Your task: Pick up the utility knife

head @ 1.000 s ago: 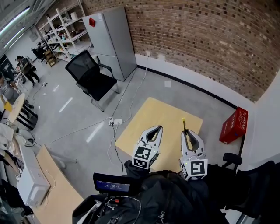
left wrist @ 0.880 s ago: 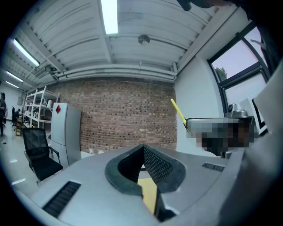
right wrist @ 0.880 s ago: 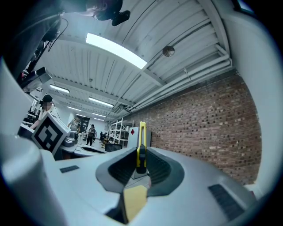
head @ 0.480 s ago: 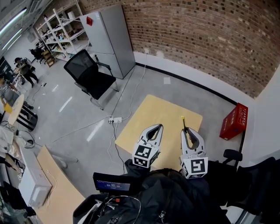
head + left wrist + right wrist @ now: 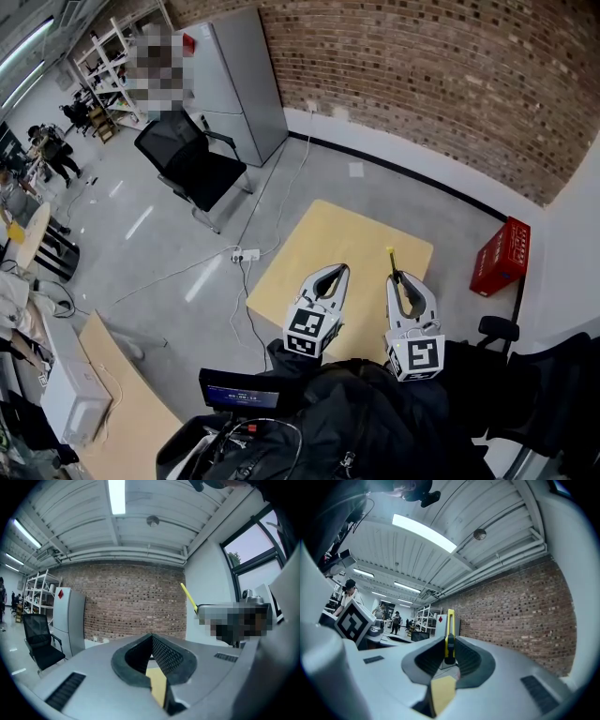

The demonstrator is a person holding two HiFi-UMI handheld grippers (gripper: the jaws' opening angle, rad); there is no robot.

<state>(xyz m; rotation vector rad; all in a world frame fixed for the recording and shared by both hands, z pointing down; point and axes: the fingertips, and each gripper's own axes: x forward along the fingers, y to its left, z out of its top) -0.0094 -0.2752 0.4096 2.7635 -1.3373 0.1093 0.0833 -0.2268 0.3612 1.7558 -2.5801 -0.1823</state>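
Nearest, at the lower centre of the frame, the right hand-held gripper [image 5: 398, 281] clamps the yellow utility knife [image 5: 449, 634], its tip poking out past the jaws. The left hand-held gripper [image 5: 151, 638] beside it is closed on nothing. Beyond both lies the wooden desk [image 5: 349, 239], then a black chair [image 5: 192, 169] at upper left.

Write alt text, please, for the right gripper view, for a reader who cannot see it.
The right hand-held gripper is shut on a yellow and black utility knife, whose yellow end sticks out past the jaw tips. Behind are a brick wall at right and a white ceiling with strip lights.
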